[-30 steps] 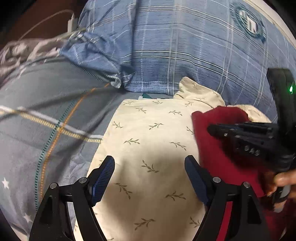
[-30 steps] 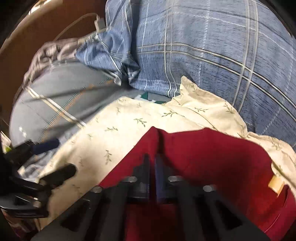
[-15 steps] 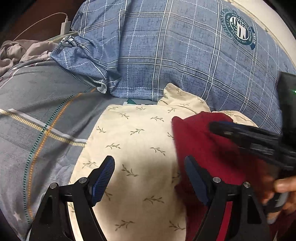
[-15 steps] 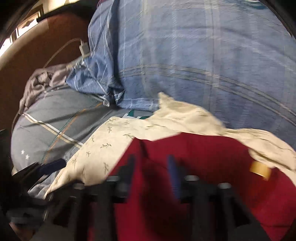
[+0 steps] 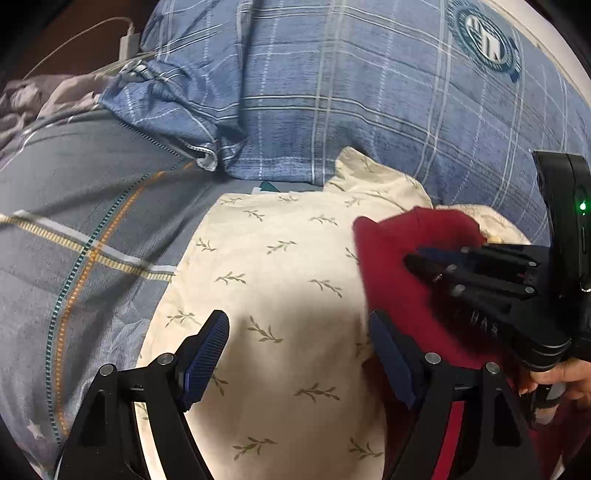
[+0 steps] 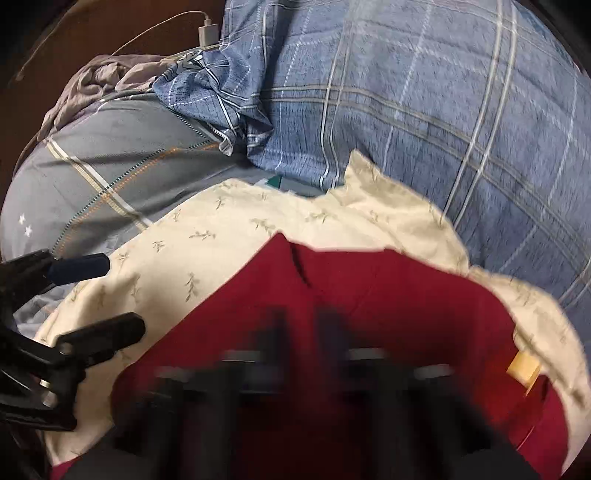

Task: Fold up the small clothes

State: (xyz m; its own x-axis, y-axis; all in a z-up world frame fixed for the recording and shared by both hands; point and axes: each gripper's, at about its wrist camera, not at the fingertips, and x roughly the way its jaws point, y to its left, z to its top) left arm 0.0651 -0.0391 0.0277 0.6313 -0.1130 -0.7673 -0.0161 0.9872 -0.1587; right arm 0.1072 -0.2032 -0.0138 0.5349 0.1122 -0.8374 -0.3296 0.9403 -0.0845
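Close in, the left gripper (image 5: 297,356) hangs wide open over the cream leaf-print cloth (image 5: 280,295), nothing between its blue pads (image 5: 205,354), and it has not budged in the last second. One pad sits right at the edge of the red garment (image 5: 391,280) but presses on nothing.

Now the right gripper (image 5: 417,264) — that's where the action is. A second ago its jaws were pinched together on the red fabric, half a second ago they sprang apart, and now they've snapped back together. In its own view the fingers (image 6: 328,328) are a dark blur over the red garment (image 6: 369,314), so I can't tell whether cloth is caught between them; from the left side the tips look closed and lying on the red cloth. A re-grip, by the look of it: let go, shift, bite again.

The red garment lies on top of the cream cloth, toward its right side, its left edge raised into a folded ridge with a small yellowish tag (image 6: 522,367) showing at the right. My read: the fold is under way, not finished.

Further back, the grey striped bedsheet (image 5: 92,221), then the blue plaid pillow (image 5: 332,92), and a white charger (image 6: 208,33) with its cable at the far edge.
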